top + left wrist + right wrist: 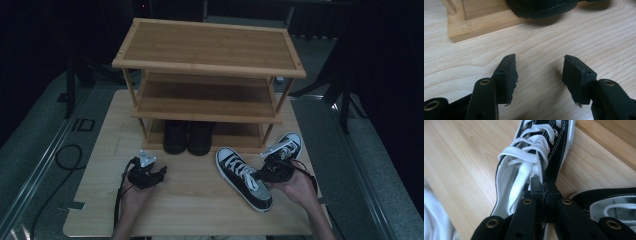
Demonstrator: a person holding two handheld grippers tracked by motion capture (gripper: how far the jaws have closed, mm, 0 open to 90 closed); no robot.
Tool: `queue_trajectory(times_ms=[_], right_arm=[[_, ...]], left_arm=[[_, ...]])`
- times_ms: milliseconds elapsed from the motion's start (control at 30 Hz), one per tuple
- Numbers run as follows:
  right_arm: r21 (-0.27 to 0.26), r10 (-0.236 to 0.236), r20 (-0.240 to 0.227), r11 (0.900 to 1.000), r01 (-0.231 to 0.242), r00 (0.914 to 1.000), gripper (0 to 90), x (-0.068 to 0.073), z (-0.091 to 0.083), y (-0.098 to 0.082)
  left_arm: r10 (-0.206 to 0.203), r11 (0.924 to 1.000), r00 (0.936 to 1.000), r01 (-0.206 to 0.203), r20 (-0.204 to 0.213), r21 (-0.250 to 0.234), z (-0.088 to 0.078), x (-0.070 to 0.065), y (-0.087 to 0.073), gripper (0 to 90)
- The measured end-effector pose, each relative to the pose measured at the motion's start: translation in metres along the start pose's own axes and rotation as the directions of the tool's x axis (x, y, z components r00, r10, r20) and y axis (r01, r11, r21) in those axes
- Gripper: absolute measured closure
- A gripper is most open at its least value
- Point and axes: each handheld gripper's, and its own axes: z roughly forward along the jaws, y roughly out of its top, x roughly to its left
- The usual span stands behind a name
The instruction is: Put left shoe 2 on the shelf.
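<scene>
The right claw [543, 185] is clamped on the collar of the near sneaker [243, 177], which lies on the bench [95, 210]. The left claw [539, 75] is held apart and empty. The sneaker should be lifted slowly, kept level, and carried to the shoe rack [210, 65] behind.

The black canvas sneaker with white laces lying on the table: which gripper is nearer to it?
Right. The right gripper is clamped on the black canvas sneaker's collar; the left gripper sits open, apart to its left.

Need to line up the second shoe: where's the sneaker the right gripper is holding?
In the high view, the sneaker lies on the table, right of centre, before the shoe rack; the right gripper pinches its collar.
</scene>
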Motion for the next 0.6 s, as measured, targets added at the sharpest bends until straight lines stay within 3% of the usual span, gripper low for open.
queue_trajectory(times_ms=[600], right_arm=[[-0.057,-0.033,-0.004,0.998,0.033,0.9994,89.4,0.016,-0.022,0.009]], left_arm=[[0.0,1.0,1.0,0.0,0.001,0.001,0.0,0.0,0.0,45.2]])
